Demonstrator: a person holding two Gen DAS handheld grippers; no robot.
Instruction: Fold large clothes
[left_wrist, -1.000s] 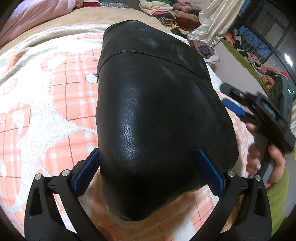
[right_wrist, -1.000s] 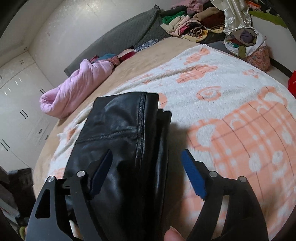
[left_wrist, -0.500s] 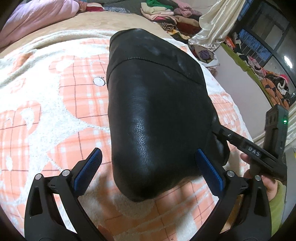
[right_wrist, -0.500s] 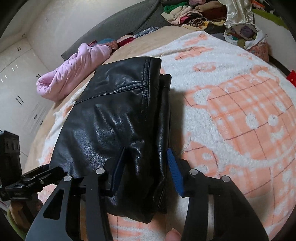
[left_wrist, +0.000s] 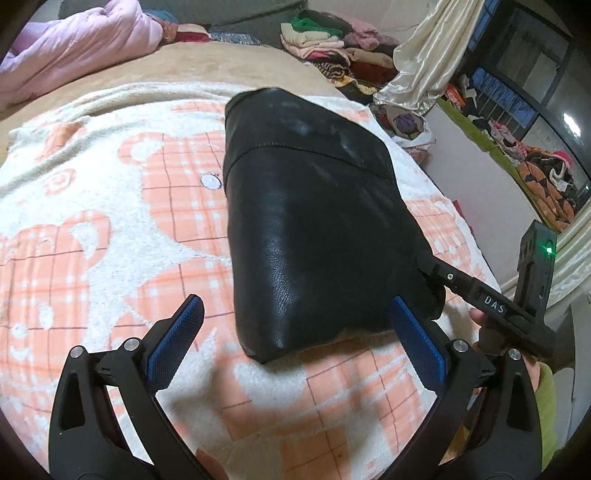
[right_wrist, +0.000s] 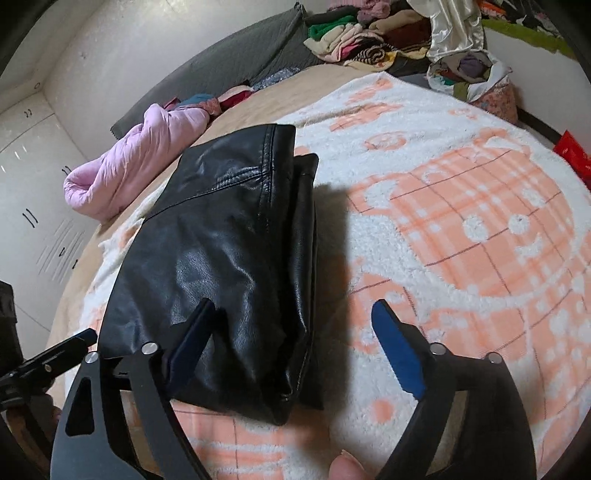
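Now the fold itself looks finished: the black leather garment (left_wrist: 314, 236) lies as a compact bundle on the peach-and-white blanket (left_wrist: 92, 229) that covers the bed. In the left wrist view the left gripper (left_wrist: 295, 332) is released, its 2 blue pads spread wide, and the bundle's near end sits just beyond them at 12 o'clock, apart from both pads. The right gripper (right_wrist: 295, 343) has just been opening; its jaws stand wide with the garment's near corner between them, and neither pad presses on it. My reading is that the step in hand is letting go after the last fold. Next, either the bundle wants moving aside, which calls for both grippers to close on its 2 long edges, or another garment comes from the clothes pile (right_wrist: 369, 40) at 1 o'clock.
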